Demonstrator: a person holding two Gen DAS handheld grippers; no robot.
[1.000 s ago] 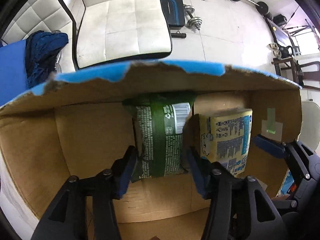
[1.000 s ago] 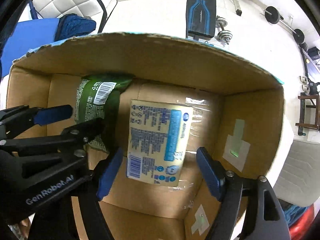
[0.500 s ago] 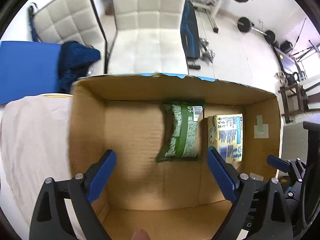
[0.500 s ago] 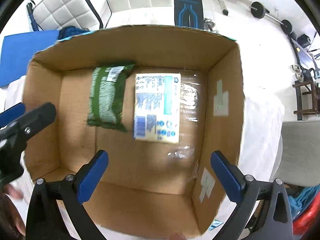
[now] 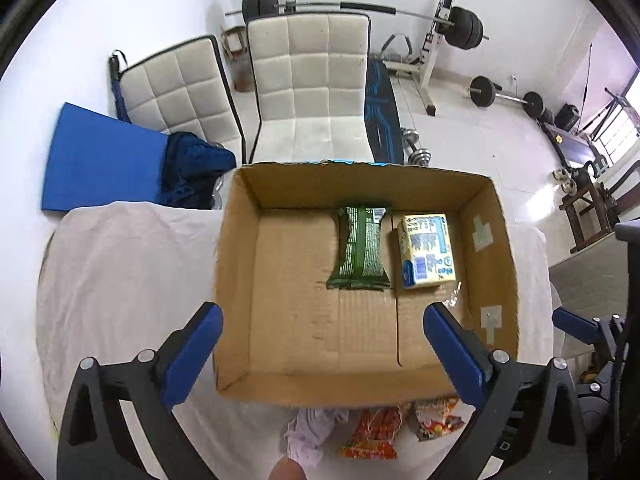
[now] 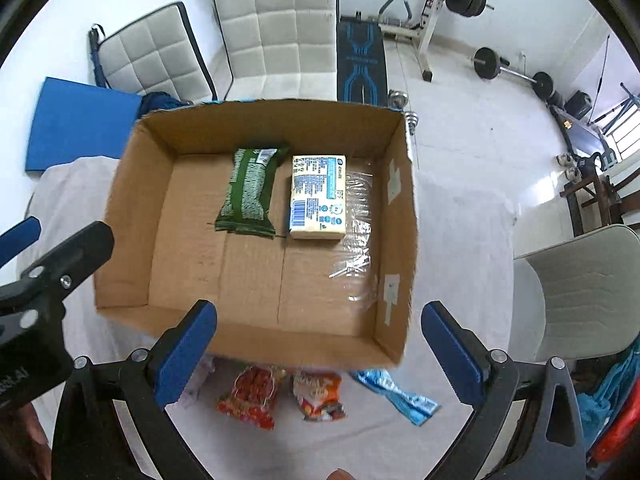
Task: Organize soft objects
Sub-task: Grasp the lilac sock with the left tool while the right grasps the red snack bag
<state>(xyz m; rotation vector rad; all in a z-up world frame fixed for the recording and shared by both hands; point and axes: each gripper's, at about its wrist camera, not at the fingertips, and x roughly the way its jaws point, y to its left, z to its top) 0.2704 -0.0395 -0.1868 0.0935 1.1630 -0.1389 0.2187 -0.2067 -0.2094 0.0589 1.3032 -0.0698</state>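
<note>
Now, from the left wrist view: the left gripper (image 5: 320, 344) hangs above the near part of the cardboard box (image 5: 236, 280), blue fingers spread wide and holding nothing. Ahead of it, at the far wall of the box floor, a green packet (image 5: 360, 252) lies flat, and just to its right sits a yellow pack (image 5: 428, 250), the two side by side, nearly touching. Both lie well beyond the fingertips. Below the box's near wall, on the cloth-covered bench (image 5: 120, 280), a pale crumpled cloth (image 5: 308, 432) and two red snack packets (image 5: 374, 430) wait close under the gripper. At the far right edge the other gripper's blue finger peeks in.

Over to the right wrist view: the right gripper (image 6: 320, 344) is also spread wide and empty, poised over the box's near wall. The green packet (image 6: 250, 194) and the yellow pack (image 6: 318, 196) rest at the far end, well ahead of the fingertips. On the bench in front of the box lie the red snack packets (image 6: 252, 396) and a light blue wrapper (image 6: 396, 392), between the fingers in this view. The left gripper's finger (image 6: 76, 250) shows at left.
</note>
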